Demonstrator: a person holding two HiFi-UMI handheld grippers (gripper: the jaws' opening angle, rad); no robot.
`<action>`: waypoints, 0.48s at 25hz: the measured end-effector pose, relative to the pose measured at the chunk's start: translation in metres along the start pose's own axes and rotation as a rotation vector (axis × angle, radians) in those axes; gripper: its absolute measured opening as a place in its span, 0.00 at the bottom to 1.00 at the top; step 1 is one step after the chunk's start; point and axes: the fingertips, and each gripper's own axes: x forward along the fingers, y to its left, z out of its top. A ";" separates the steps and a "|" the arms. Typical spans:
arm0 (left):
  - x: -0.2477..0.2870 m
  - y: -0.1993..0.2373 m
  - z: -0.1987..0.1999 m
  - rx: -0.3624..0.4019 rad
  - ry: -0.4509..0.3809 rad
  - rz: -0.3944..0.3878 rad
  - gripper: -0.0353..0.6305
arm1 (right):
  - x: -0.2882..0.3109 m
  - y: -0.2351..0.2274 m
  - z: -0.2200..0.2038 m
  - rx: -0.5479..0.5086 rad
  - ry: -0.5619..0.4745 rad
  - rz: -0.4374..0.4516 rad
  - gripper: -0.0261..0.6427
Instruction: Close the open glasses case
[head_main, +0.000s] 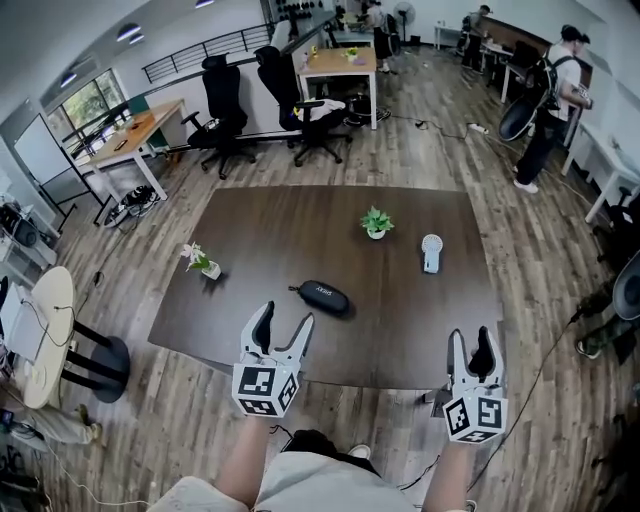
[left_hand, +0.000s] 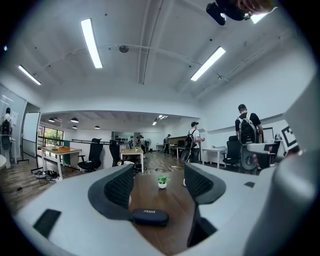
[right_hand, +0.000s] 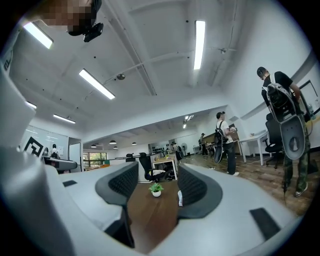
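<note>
The glasses case (head_main: 322, 297) is dark and oval. It lies flat on the brown table (head_main: 300, 225), in the near half and a little to the left of the middle. Its lid is down, so the case looks closed.

The left gripper (head_main: 286, 327) is held over the near edge of the table, just before the case. It points level towards the case and does not touch it. Its jaws stand apart and nothing is between the pads. In the left gripper view the case is seen low in the gap, but it lies beyond the tips.

The right gripper (head_main: 470, 343) is at the near right corner of the table, well apart from the case. Its jaws are also apart and they hold nothing. In its own view only the bare table top shows between them.

Farther on the table stands a green plant (head_main: 376, 222) in a white pot, and to the right of it lies a small white fan (head_main: 431, 252). Near the left edge stands a small flowering plant (head_main: 203, 261).

Behind the table, on the wooden floor (head_main: 440, 110), there are black office chairs (head_main: 222, 115) and a light desk (head_main: 340, 65). A person (head_main: 549, 110) with a backpack stands far to the right.
</note>
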 end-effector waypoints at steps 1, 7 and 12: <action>0.001 0.000 0.000 -0.006 0.002 0.007 0.54 | 0.003 -0.002 0.000 0.005 -0.001 0.006 0.41; 0.004 0.013 0.003 -0.009 -0.005 0.063 0.54 | 0.030 0.002 -0.002 0.012 0.003 0.057 0.41; 0.013 0.038 0.002 0.007 -0.016 0.090 0.54 | 0.063 0.020 -0.004 -0.013 0.003 0.099 0.41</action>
